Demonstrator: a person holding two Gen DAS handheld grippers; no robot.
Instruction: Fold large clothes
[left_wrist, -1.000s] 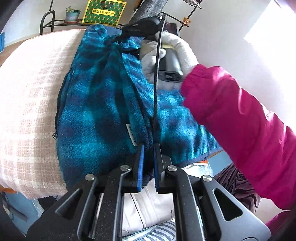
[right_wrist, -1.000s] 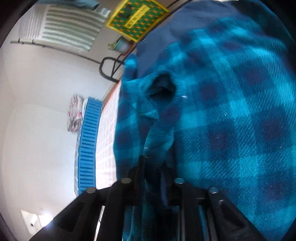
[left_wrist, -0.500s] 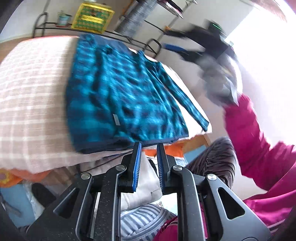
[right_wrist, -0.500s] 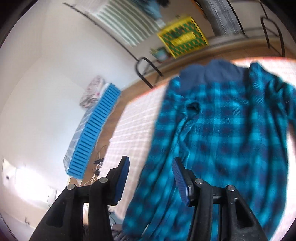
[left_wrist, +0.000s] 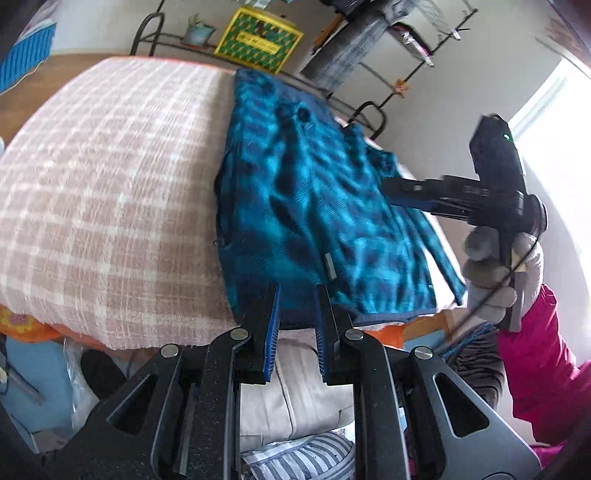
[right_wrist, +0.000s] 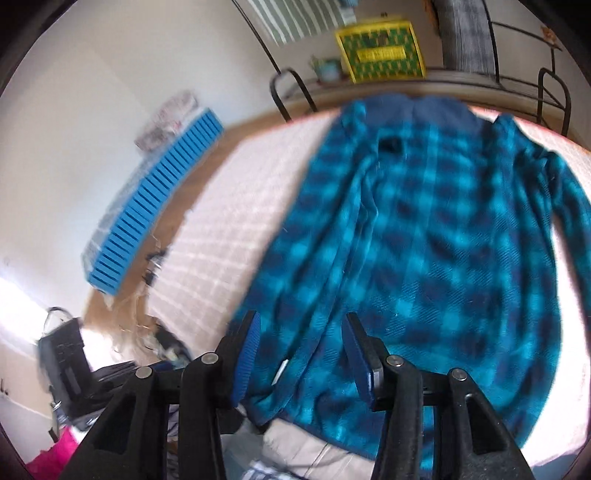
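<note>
Shirt (right_wrist: 424, 258) flat; tools (left_wrist: 295, 325) prob. empty.

yellow crate (left_wrist: 263, 40), potted plant (left_wrist: 198, 31), blue slats (right_wrist: 155, 195)

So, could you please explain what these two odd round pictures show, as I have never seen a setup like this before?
There is no robot here. A person holds a two-finger gripper in each hand, and each gripper carries a wide-angle camera that looks forward along its fingers; that is why the pictures look round and bent.

One picture comes from the left gripper, whose black arms and blue pads fill the bottom. Its jaws are open and hold nothing. The same picture shows the right gripper from the side, held in a gloved hand with a pink sleeve.

The other picture comes from the right gripper, also open and empty.

Both look down on a blue plaid fleece shirt, spread on a bed with a pink checked blanket. One long sleeve lies along the shirt's side. Behind stands a yellow crate.
</note>
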